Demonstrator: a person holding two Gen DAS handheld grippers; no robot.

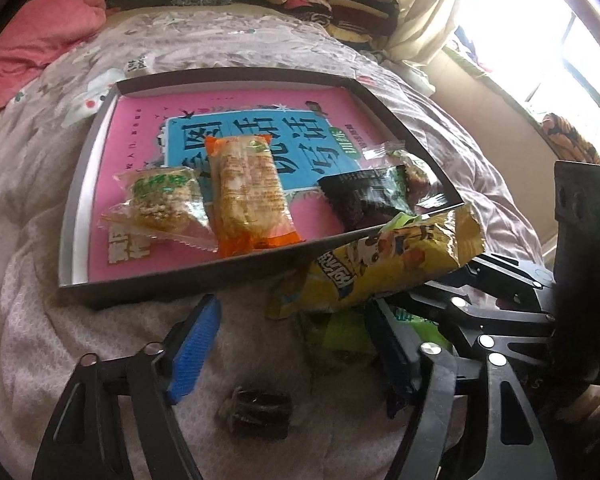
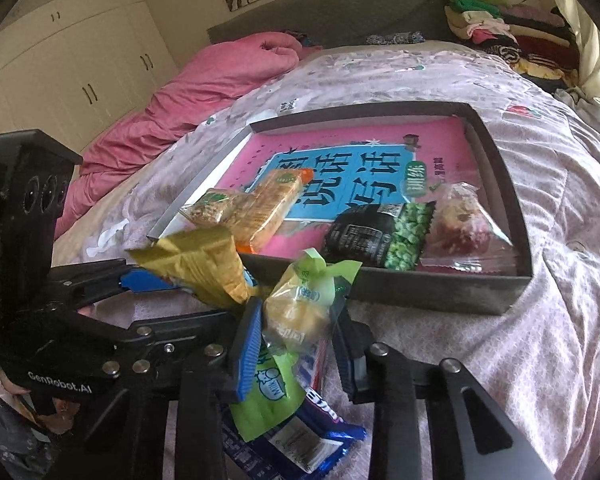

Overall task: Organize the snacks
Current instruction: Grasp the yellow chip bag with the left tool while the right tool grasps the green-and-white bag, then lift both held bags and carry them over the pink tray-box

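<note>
A shallow grey box with a pink and blue book cover inside lies on the bed. In it are a clear rice-cracker packet, an orange packet, a black and green pea packet and a clear packet with red snacks. My left gripper is open; a small dark candy lies between its fingers on the bedding. My right gripper is shut on a green and clear packet, next to a yellow bag.
A blue wrapped snack lies under my right gripper. A pink quilt lies at the bed's left. Folded clothes are stacked at the head. White cupboards stand on the left, a window on the right.
</note>
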